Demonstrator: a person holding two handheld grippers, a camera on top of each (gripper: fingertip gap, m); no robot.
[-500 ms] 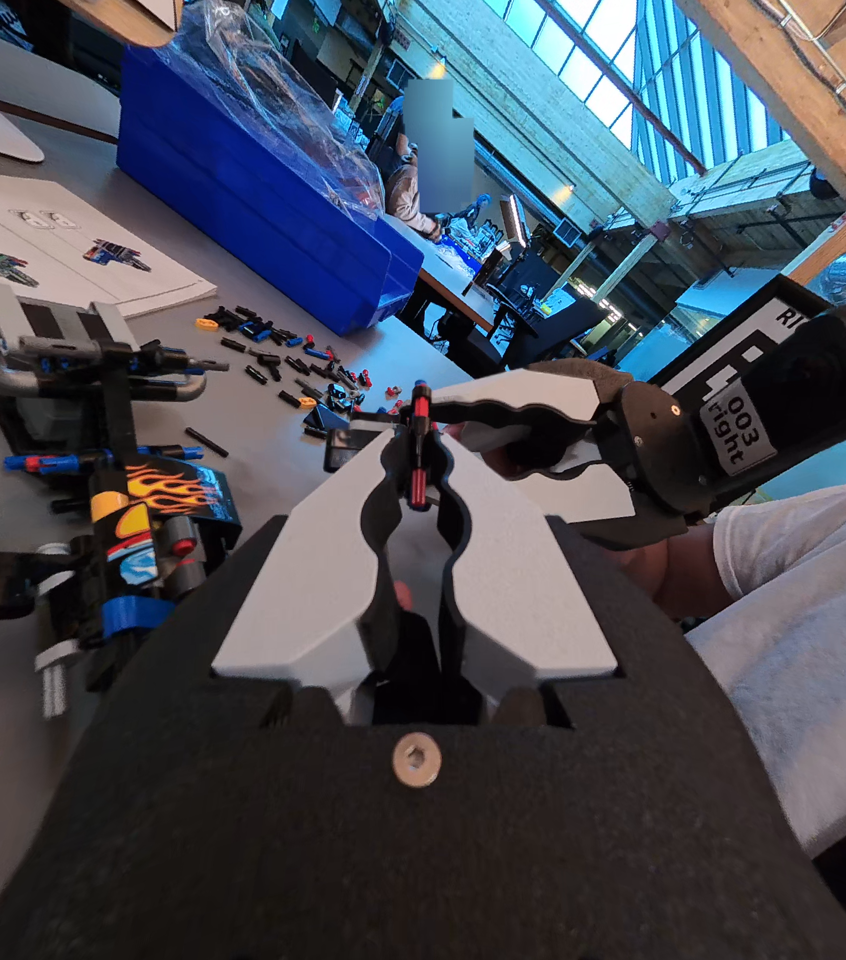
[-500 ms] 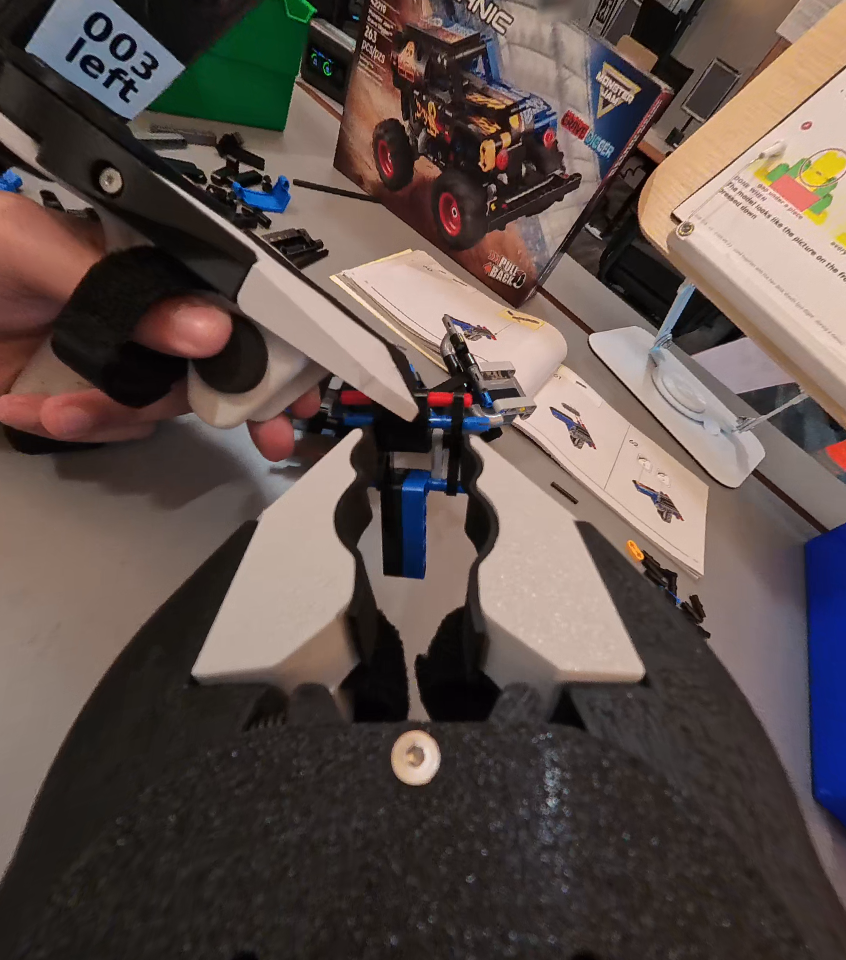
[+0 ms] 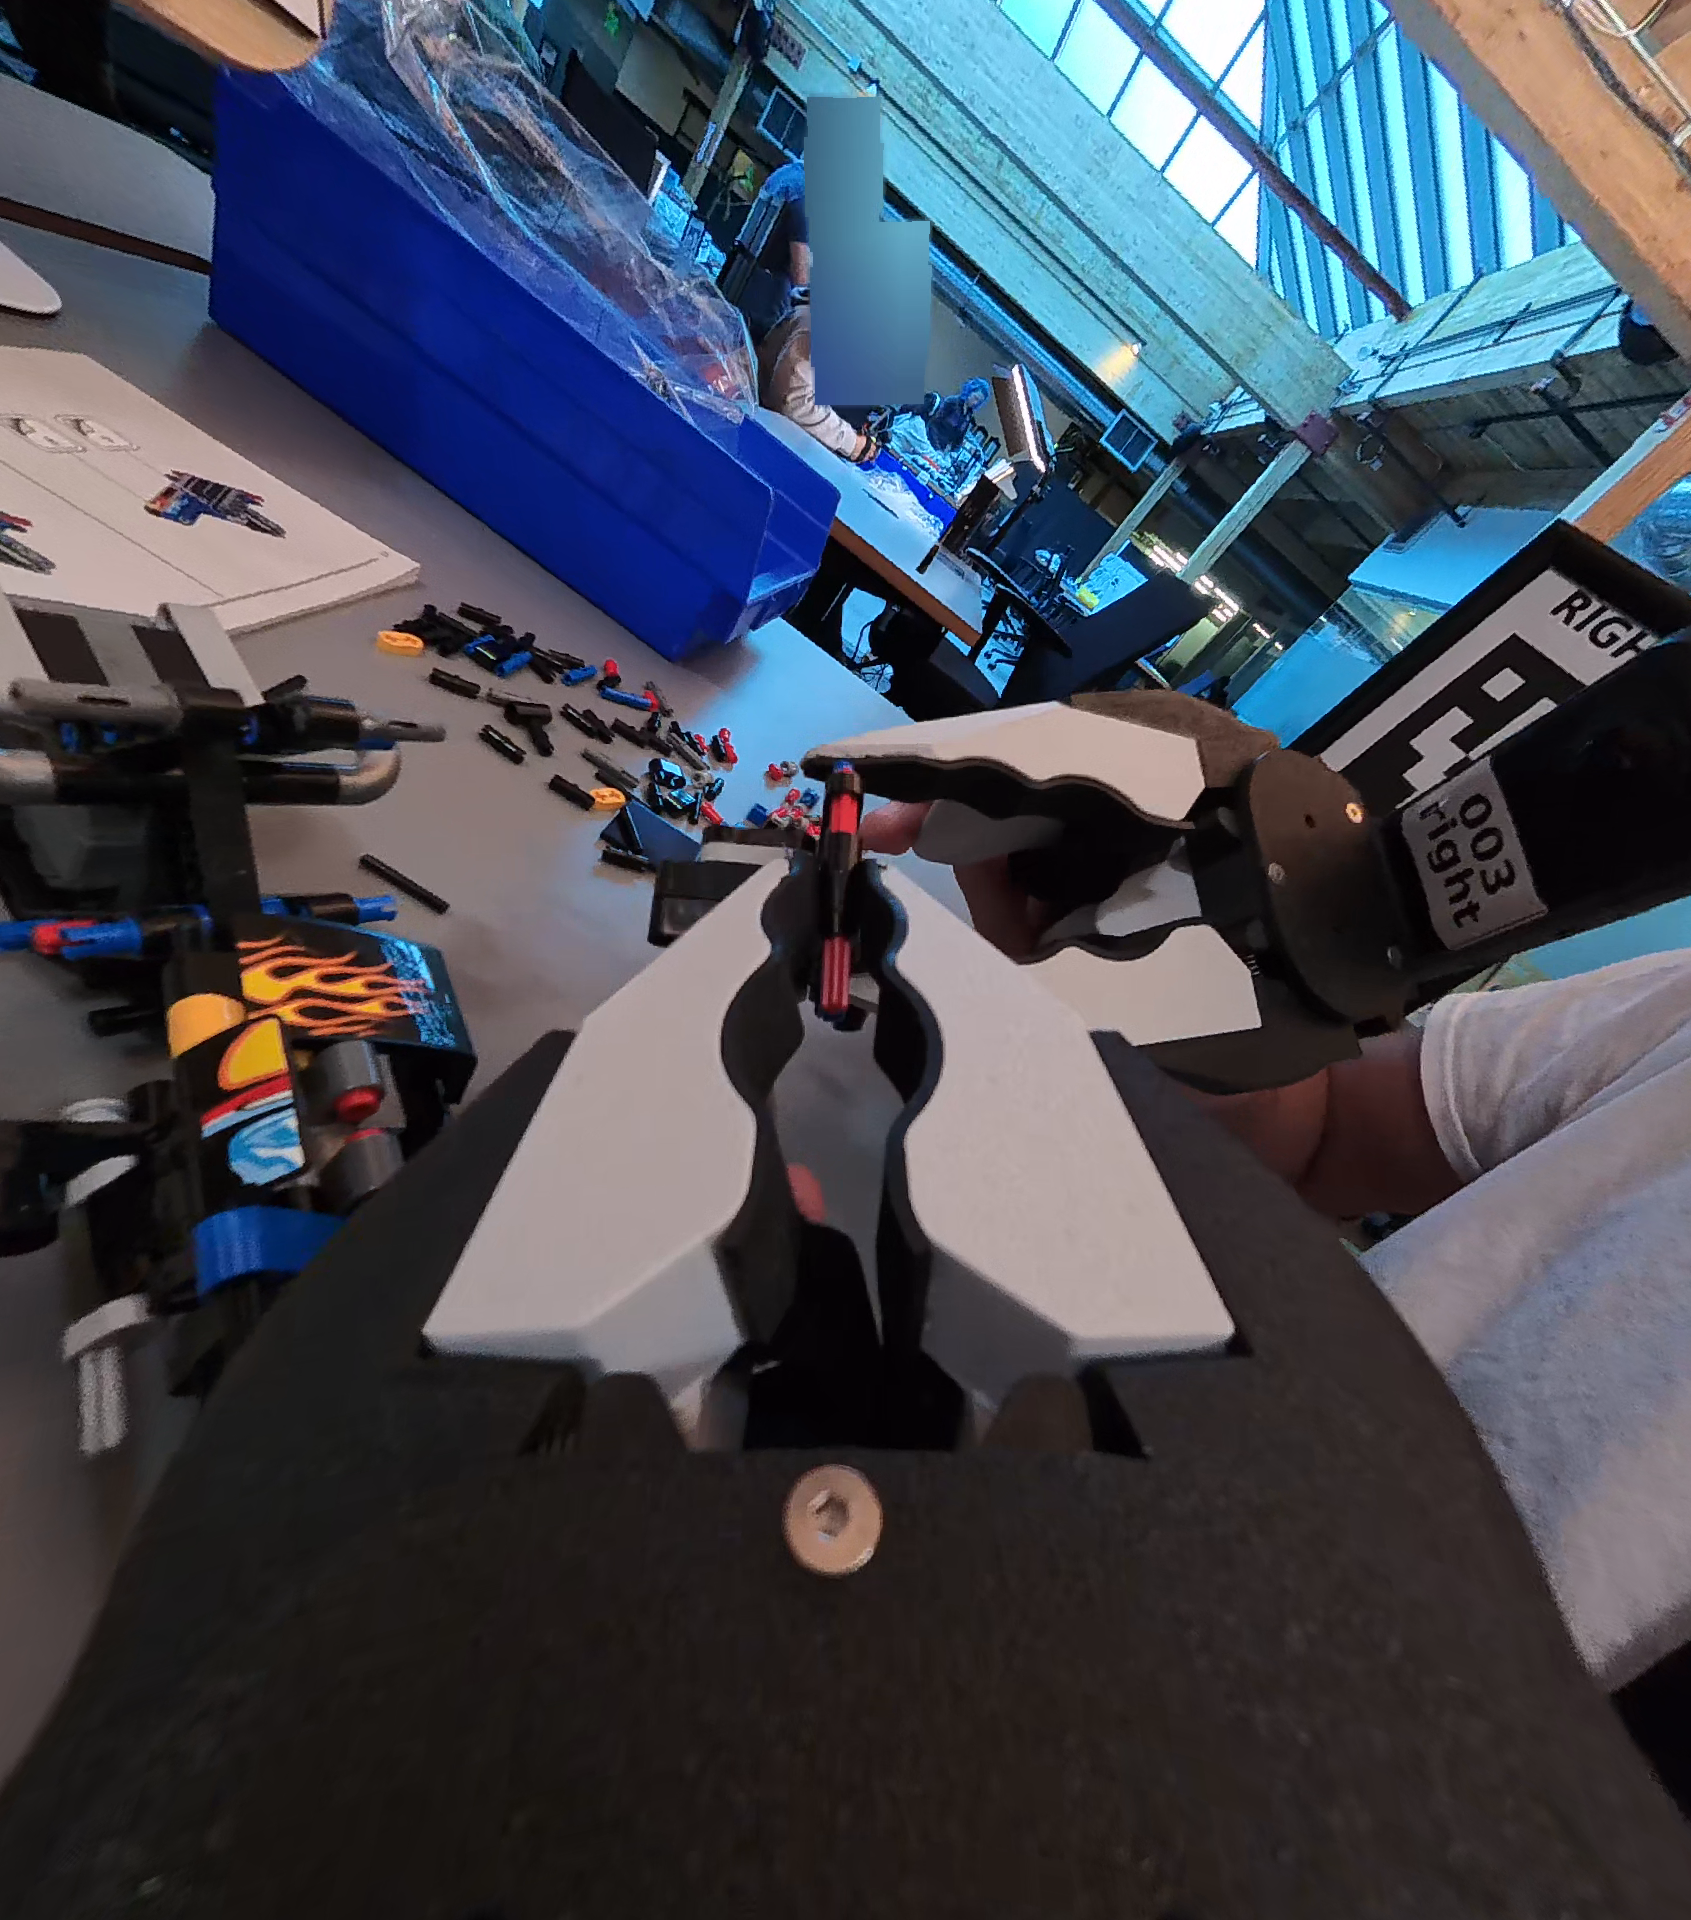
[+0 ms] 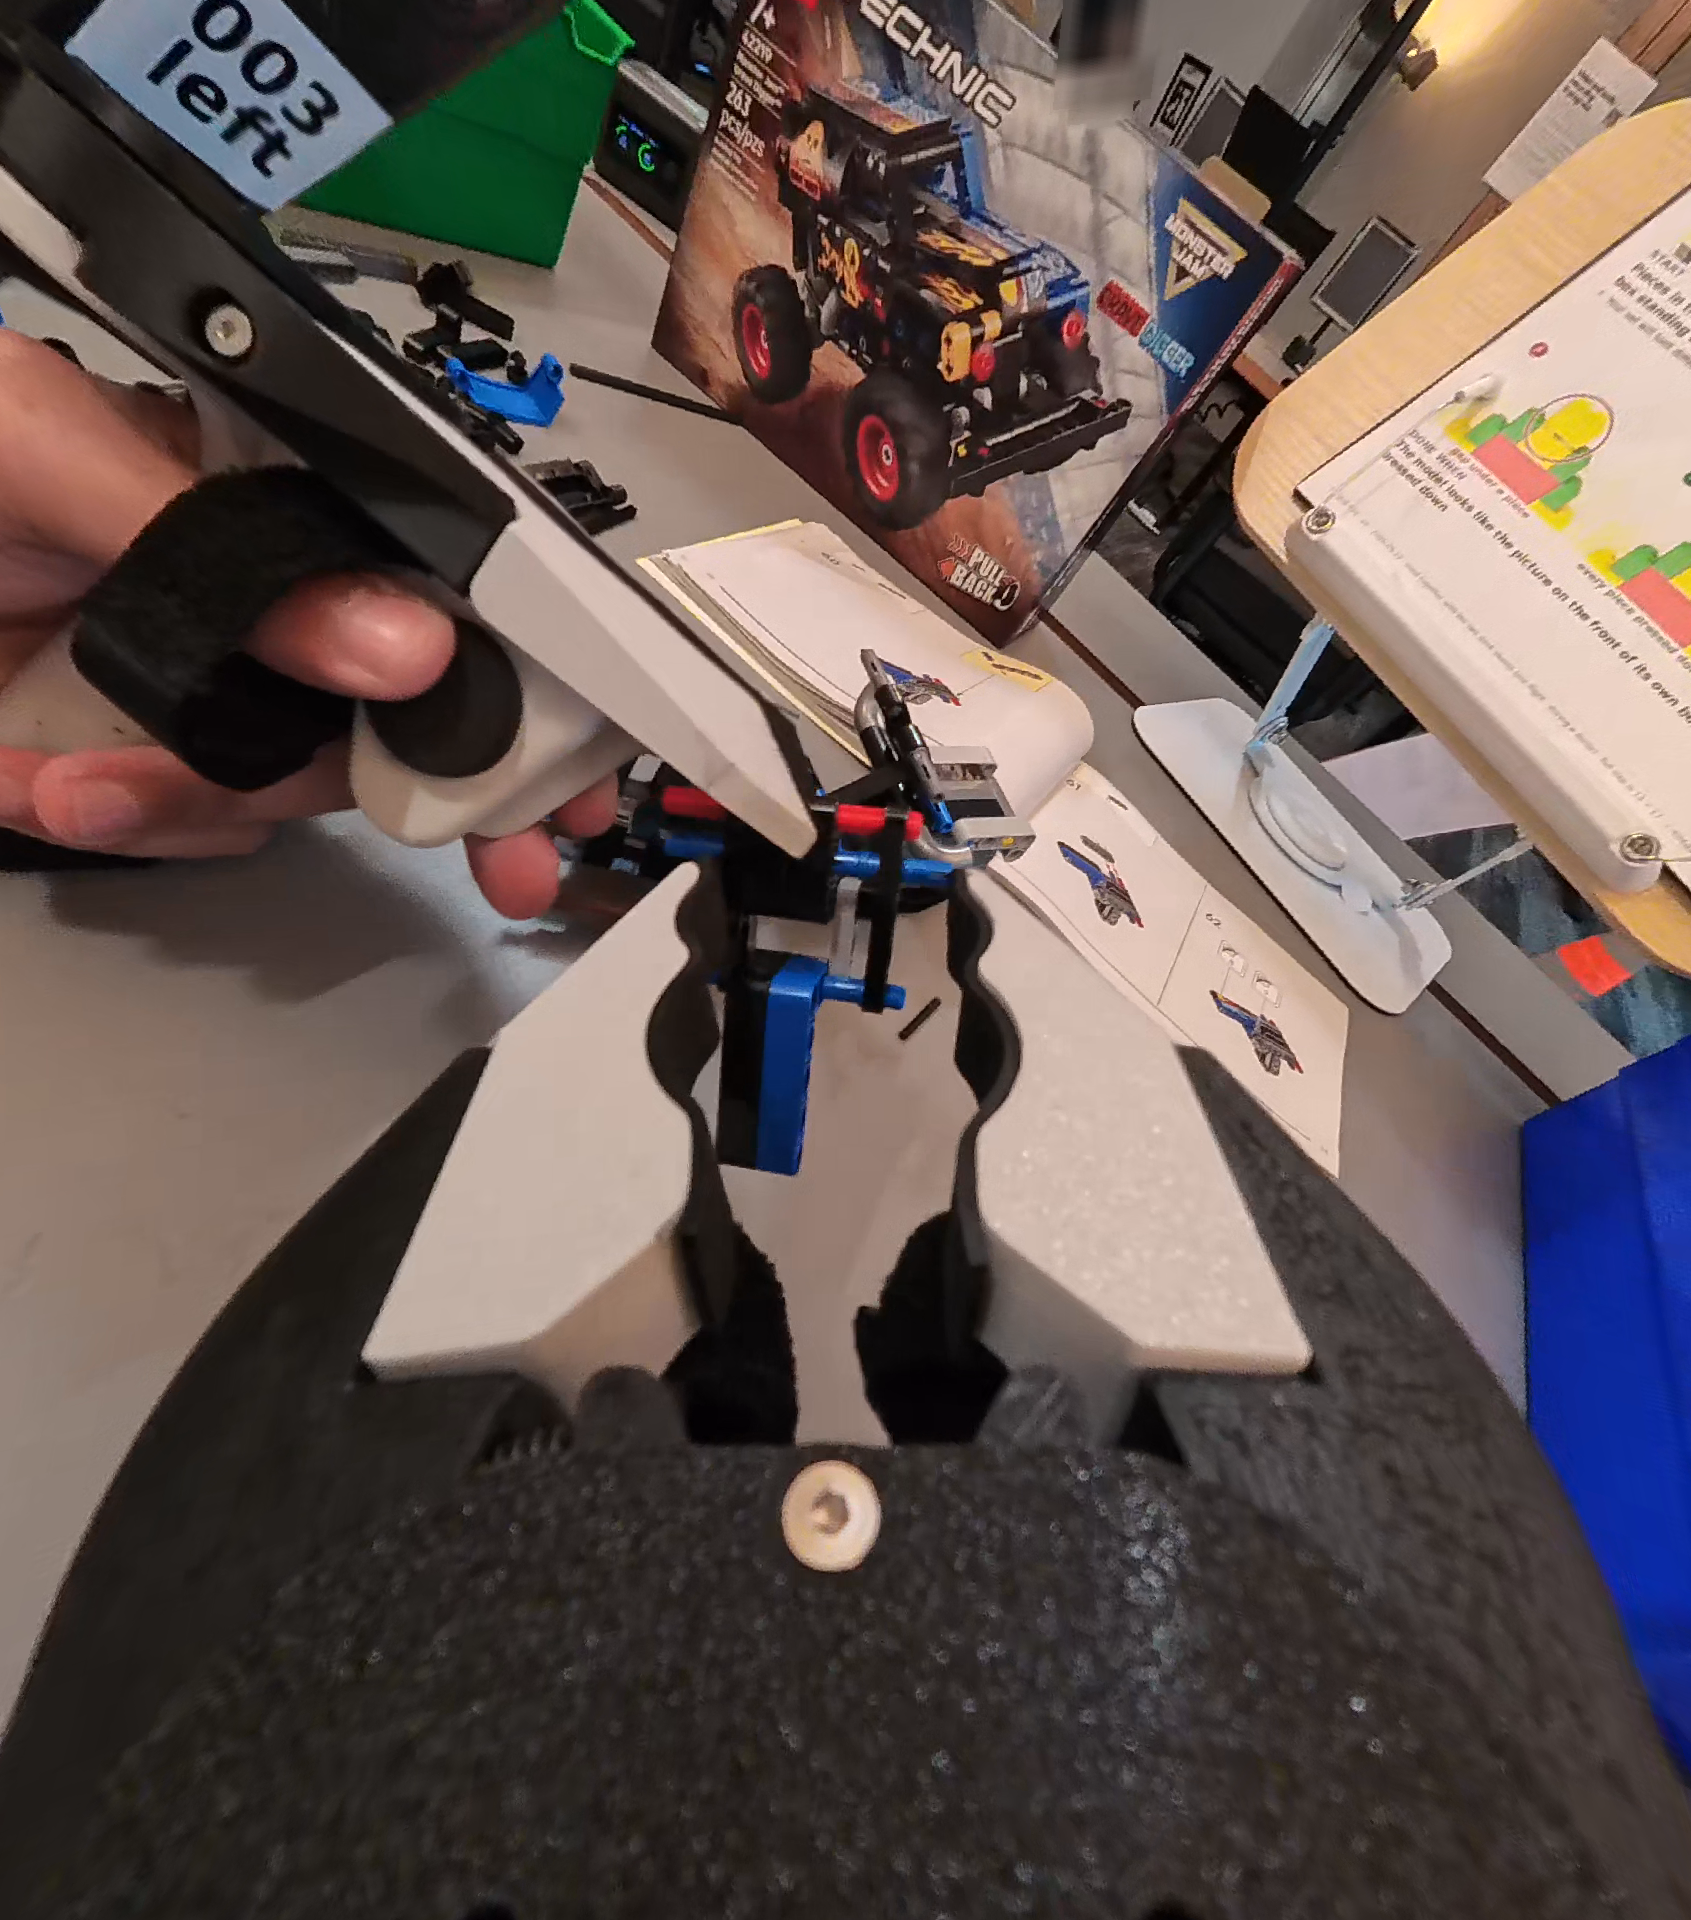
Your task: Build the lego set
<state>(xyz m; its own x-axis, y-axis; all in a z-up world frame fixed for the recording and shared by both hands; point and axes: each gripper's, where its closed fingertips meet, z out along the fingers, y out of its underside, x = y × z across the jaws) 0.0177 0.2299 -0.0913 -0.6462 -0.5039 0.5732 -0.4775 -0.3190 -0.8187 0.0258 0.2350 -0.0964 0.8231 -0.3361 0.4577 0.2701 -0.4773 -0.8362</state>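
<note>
**Fingers (image 4: 550, 1143) of the right gripper (image 4: 825, 935) are opened wider**

Compared with half a second ago, the gap is larger, and the blue-and-black sub-assembly (image 4: 773, 1070) hangs between them, seemingly untouched. It is pinched narrowly at its red axle by the left gripper (image 3: 830, 914), above the surface (image 4: 145, 1039). The hand-over is judged complete. Room is left toward the person. The half-built truck (image 3: 301, 997) and loose pins (image 3: 602, 727) crowd the left side.
</note>
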